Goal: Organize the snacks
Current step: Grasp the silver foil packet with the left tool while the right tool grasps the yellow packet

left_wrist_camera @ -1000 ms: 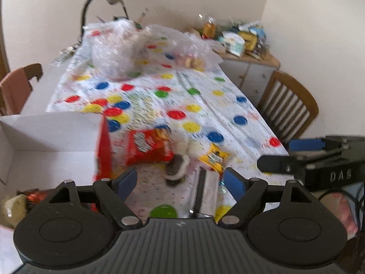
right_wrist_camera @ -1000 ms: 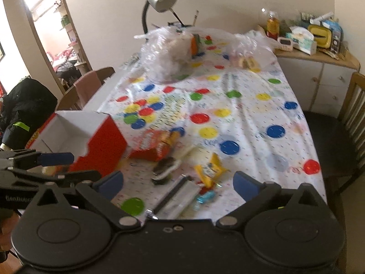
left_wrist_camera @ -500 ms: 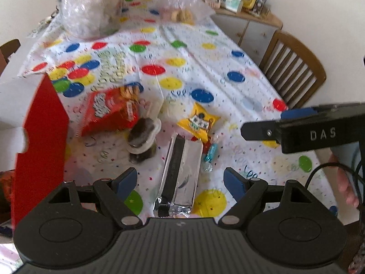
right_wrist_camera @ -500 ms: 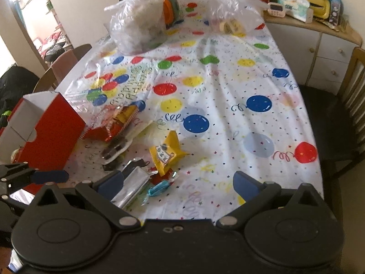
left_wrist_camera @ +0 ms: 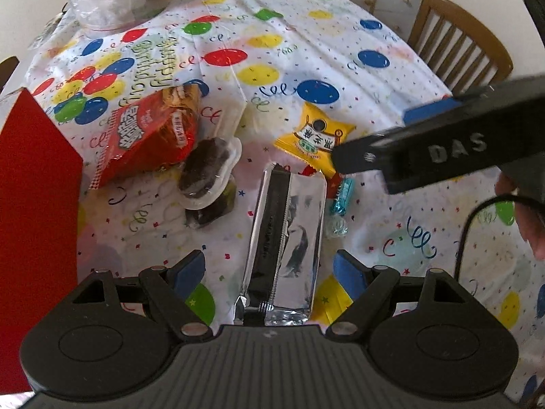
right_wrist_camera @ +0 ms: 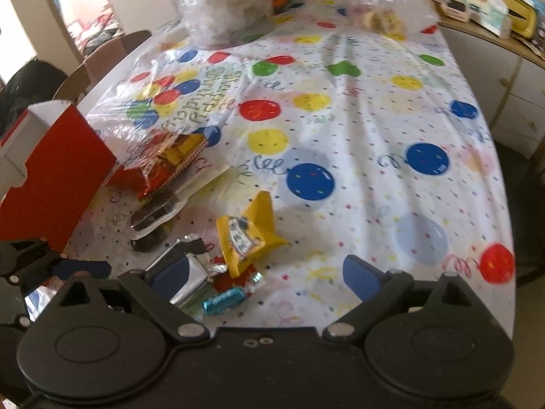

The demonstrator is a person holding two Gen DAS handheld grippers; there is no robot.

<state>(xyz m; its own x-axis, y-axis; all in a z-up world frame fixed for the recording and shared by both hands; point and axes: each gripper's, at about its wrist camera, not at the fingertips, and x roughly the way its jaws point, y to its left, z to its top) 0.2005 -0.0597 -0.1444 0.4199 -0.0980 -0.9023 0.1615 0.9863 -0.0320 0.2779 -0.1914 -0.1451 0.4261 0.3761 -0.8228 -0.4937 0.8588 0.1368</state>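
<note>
My left tongs (left_wrist_camera: 270, 271) are spread wide and hold nothing, with the near end of the silver foil packet (left_wrist_camera: 289, 235) lying between the blue pads. Its long axis runs straight away from me, in line with the tongs, so I judge a plain closing squeeze would catch its narrow width. My right tongs (right_wrist_camera: 269, 272), also gaping and empty, hover beside that packet over the yellow sachet (right_wrist_camera: 243, 235). The red box (left_wrist_camera: 34, 187) stands left of the packet on the counter (left_wrist_camera: 391, 34).
</note>
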